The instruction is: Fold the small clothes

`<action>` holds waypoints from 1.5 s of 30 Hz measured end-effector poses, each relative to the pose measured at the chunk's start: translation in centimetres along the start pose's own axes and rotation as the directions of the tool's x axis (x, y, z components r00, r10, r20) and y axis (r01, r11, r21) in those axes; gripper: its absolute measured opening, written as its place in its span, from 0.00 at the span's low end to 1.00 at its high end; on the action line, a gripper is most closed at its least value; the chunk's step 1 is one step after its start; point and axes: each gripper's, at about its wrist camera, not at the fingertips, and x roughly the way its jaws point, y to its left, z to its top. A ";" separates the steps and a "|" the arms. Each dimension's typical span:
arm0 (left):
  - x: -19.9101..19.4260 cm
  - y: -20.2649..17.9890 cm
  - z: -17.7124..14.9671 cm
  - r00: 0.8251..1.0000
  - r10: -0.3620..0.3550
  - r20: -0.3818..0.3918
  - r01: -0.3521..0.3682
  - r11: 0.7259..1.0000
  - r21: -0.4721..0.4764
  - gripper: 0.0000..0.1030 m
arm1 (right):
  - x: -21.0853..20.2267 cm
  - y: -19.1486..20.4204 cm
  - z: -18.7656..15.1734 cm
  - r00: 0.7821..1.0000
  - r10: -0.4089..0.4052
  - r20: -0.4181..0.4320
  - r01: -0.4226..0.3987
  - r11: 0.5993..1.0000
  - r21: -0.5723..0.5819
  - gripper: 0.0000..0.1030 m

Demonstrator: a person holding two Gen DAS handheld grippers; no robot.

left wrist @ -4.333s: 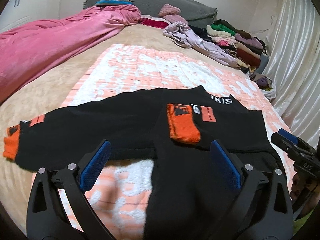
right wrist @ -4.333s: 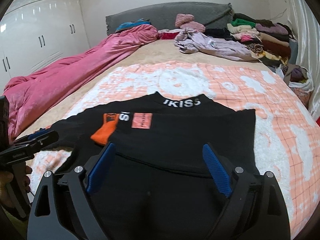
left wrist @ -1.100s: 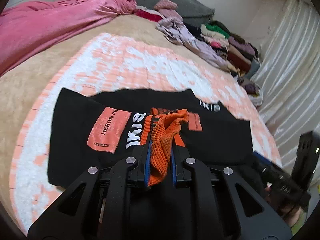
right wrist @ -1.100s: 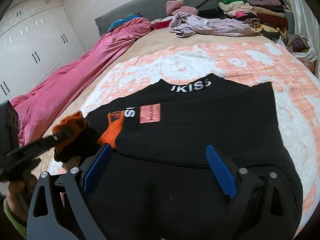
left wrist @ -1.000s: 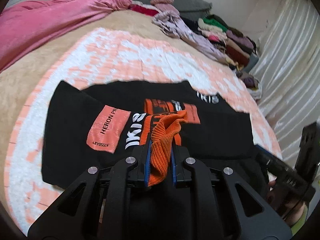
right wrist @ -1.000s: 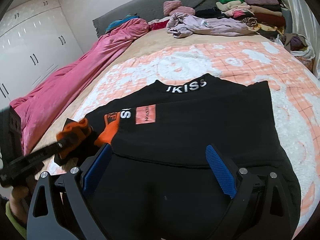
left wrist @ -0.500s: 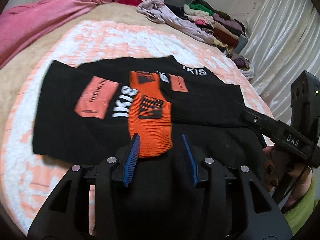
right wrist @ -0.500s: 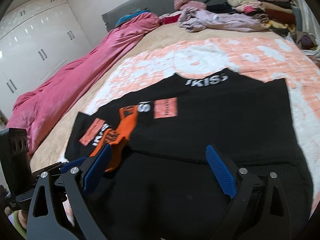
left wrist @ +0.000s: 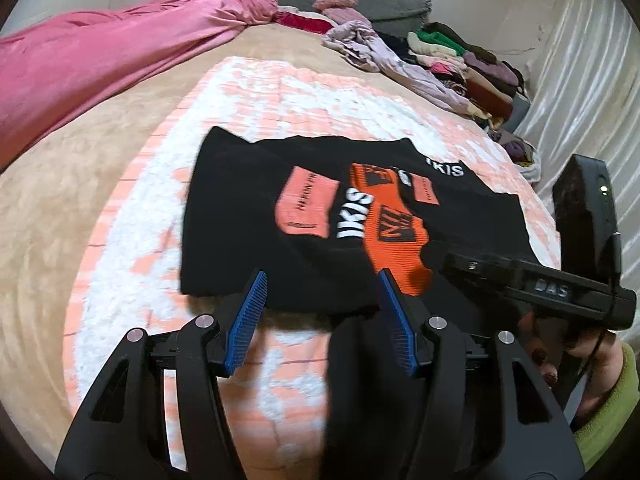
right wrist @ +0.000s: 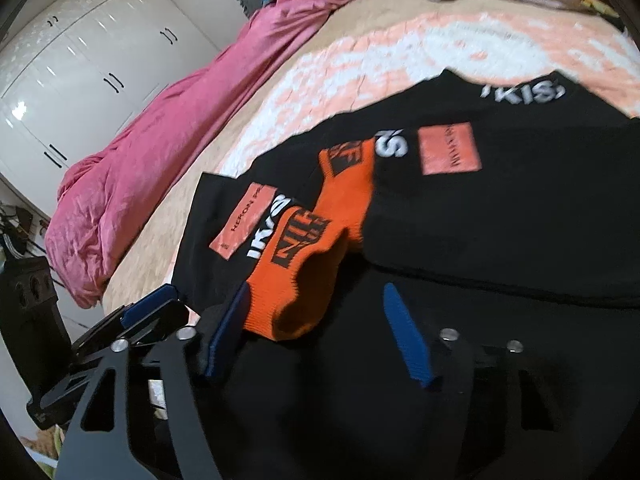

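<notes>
One black sweater (left wrist: pixel 280 240), two orange cuffs (right wrist: pixel 320 248) folded across it, on the bed's peach-white blanket (left wrist: pixel 132 288). Left hand-held gripper (left wrist: pixel 320 320): opening, empty. Right hand-held gripper (right wrist: pixel 316 340): closing, open, gripping nothing.

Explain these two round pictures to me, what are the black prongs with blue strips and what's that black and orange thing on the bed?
No robot here: a person holds a hand tool with two fingers in each hand, and a wide-angle camera on each tool looks along those fingers. One picture is from the left gripper, whose jaws are opening with nothing between them. The other is from the right gripper, whose jaws are closing just short of an orange cuff, not gripping it. On the peach and white blanket lies a black sweater with its sleeves folded in.
</notes>
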 end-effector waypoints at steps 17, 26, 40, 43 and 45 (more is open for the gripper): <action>-0.6 1.6 -0.6 1.000 0.002 0.002 -0.002 0.999 -0.049 0.50 | 1.2 3.6 1.0 0.997 0.006 0.076 0.006 0.989 -0.145 0.08; -0.4 0.8 -0.6 1.000 -0.009 -0.001 0.009 0.999 -0.031 0.51 | -5.7 1.8 3.2 0.962 -0.079 0.262 0.132 0.973 -0.191 0.08; 0.9 -1.9 -0.1 0.999 -0.026 -0.023 0.027 0.999 0.026 0.55 | -11.9 -8.1 3.6 0.883 -0.309 0.354 0.346 0.937 -0.048 0.08; 1.3 -2.7 0.3 0.999 -0.027 -0.029 0.028 0.998 0.047 0.55 | -12.2 -8.8 3.5 0.874 -0.327 0.359 0.361 0.932 -0.030 0.08; 1.7 -3.4 0.6 0.999 -0.025 -0.032 0.027 0.997 0.066 0.55 | -12.5 -9.5 3.3 0.866 -0.343 0.365 0.375 0.927 -0.016 0.08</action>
